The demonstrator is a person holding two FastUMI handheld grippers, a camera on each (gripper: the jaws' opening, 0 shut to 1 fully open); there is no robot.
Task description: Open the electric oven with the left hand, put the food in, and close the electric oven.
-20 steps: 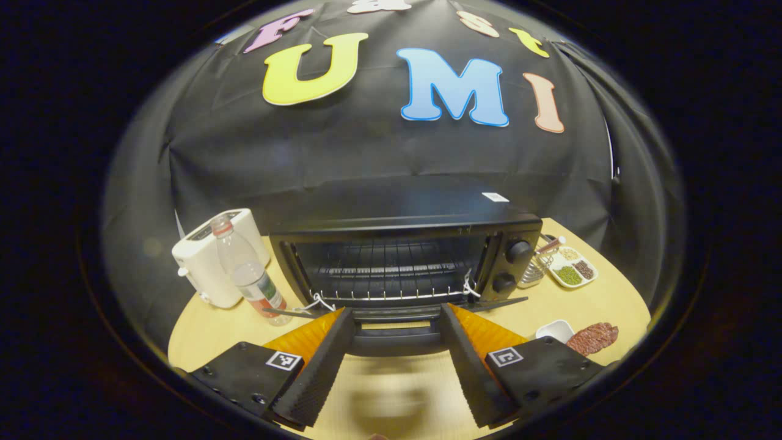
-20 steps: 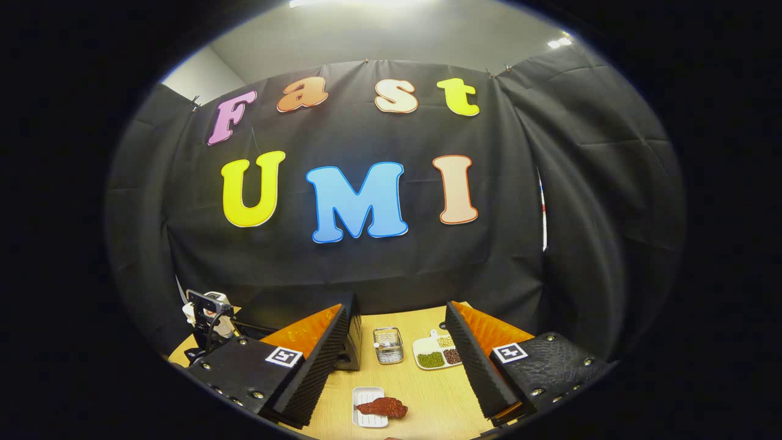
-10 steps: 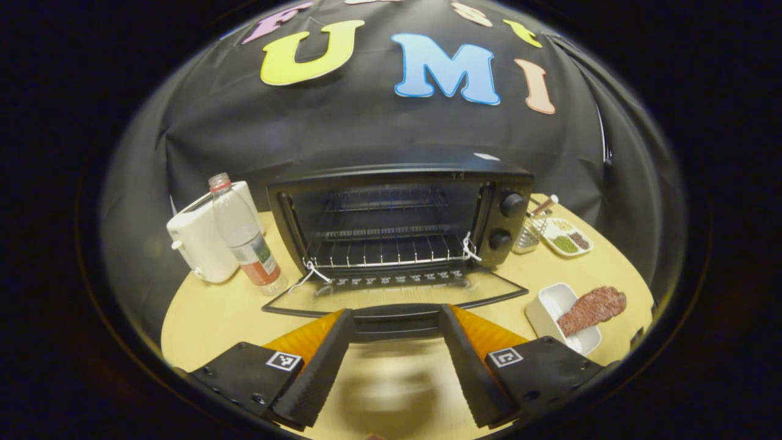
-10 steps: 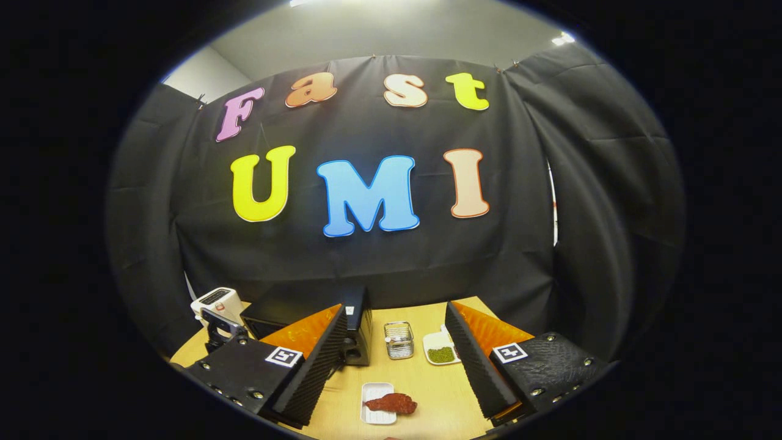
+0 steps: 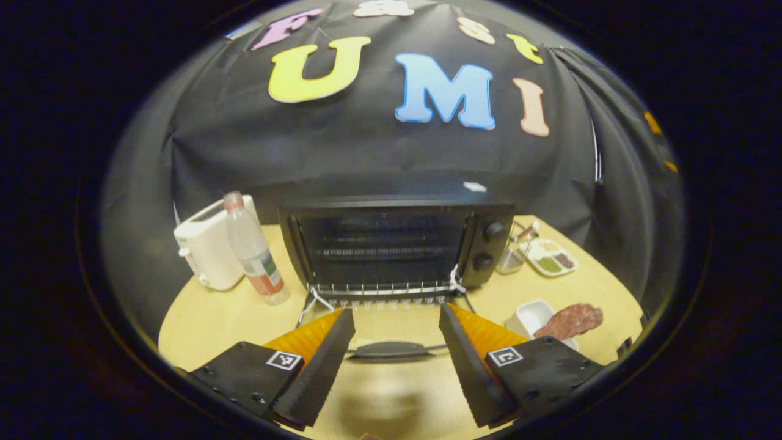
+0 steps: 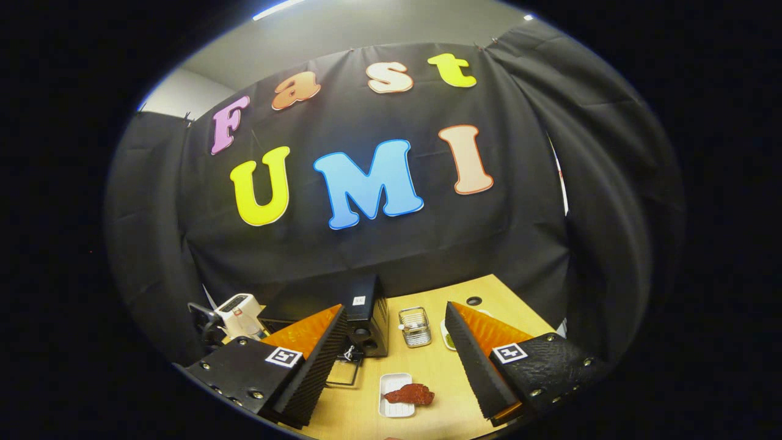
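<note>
The left gripper (image 5: pixel 396 357) is hovering with its two fingers spread wide and gripping nothing, its tips flanking the handle (image 5: pixel 391 349) of the one oven door (image 5: pixel 391 324), which is lying fully lowered and flat over the table (image 5: pixel 214 315). The right gripper (image 6: pixel 396 360) is likewise standing wide apart and empty, hanging above the table with the food below and between its fingers. One electric oven (image 5: pixel 397 244) is sitting at the middle of the table against the booth wall, its cavity open and a wire rack (image 5: pixel 382 287) showing at the front edge; two knobs (image 5: pixel 489 244) are sitting one above the other on its right panel. One piece of reddish-brown food (image 5: pixel 571 319) is resting across one small white tray (image 5: pixel 530 315), on the table to the right of the lowered door and apart from it; in the right gripper view the same food (image 6: pixel 410 394) is lying on its tray (image 6: pixel 391 406) in front of the oven (image 6: pixel 366 318). Left of the oven, one clear bottle (image 5: pixel 252 247) is standing upright just in front of one white toaster (image 5: pixel 204 247). Right of the oven, one wire basket (image 5: pixel 510 253) and one divided dish (image 5: pixel 550 260) of beans are sitting near each other.
</note>
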